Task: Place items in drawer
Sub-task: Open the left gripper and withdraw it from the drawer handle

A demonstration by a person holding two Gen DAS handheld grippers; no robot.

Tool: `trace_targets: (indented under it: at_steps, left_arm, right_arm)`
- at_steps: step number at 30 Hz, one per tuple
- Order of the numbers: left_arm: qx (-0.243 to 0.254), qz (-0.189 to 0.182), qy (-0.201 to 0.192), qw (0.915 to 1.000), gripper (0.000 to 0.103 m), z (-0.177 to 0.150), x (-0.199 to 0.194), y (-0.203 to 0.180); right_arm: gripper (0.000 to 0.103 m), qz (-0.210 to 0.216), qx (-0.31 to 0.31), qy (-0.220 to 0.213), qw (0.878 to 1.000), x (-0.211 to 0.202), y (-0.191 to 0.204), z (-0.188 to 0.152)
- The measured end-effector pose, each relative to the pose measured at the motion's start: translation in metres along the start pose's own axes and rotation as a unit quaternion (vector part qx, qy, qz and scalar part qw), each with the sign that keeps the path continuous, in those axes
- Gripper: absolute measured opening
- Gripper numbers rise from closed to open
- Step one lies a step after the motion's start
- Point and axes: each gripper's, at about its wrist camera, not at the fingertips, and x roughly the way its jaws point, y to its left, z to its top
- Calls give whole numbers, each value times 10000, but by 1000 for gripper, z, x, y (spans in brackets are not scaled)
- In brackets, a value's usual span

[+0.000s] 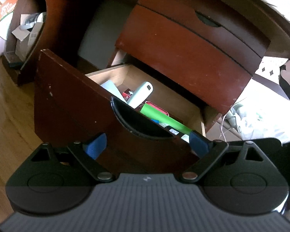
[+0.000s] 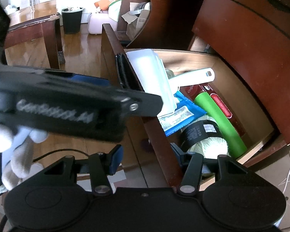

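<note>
The drawer (image 1: 71,104) stood pulled open, already holding a green roll (image 2: 220,123), a ball of cream yarn (image 2: 208,143) and a white container (image 2: 150,77). Its front panel lay between the fingers of both claws. The left claw (image 1: 147,145) gaped wide and empty; the right claw (image 2: 147,158), narrower, straddled the panel's top edge without visibly clamping it.

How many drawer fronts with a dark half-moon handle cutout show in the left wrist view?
2. One is the pulled-out drawer front, cutout at its top edge. The other is the closed drawer above it. More may be out of frame.
</note>
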Motion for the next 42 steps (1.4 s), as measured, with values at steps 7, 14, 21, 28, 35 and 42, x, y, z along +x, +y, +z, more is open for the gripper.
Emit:
trace_targets:
  at_steps: [7,14,21,28,35,42]
  left_arm:
    - [-3,-33,-7,10000,93,1,6,4]
    - [-267,113,-70,9996,100,-4,4,2]
    - [-248,234,-162,9993,103,-27,-14,-15]
    - [-926,-80,-372,9950,103,-66,-17,-12]
    - [-473,-306,-225,9982,103,-77,-8,-34]
    - [56,-594,-155,9981,103,-82,-12,-41]
  right_arm:
    - [59,-83,-104,-39,9999,-8,4,0]
    - [64,-208,-306,-59,9993,-10,11,-2]
    - [87,-263,-705,-289,9967,-20,25,-10]
    - [89,-229,-195,-660,9974,-46,-13,-32]
    - [88,27,-363,-834,9958,-64,-33,-70]
    - [88,91,-533,-1196,9913,-83,-51,-105]
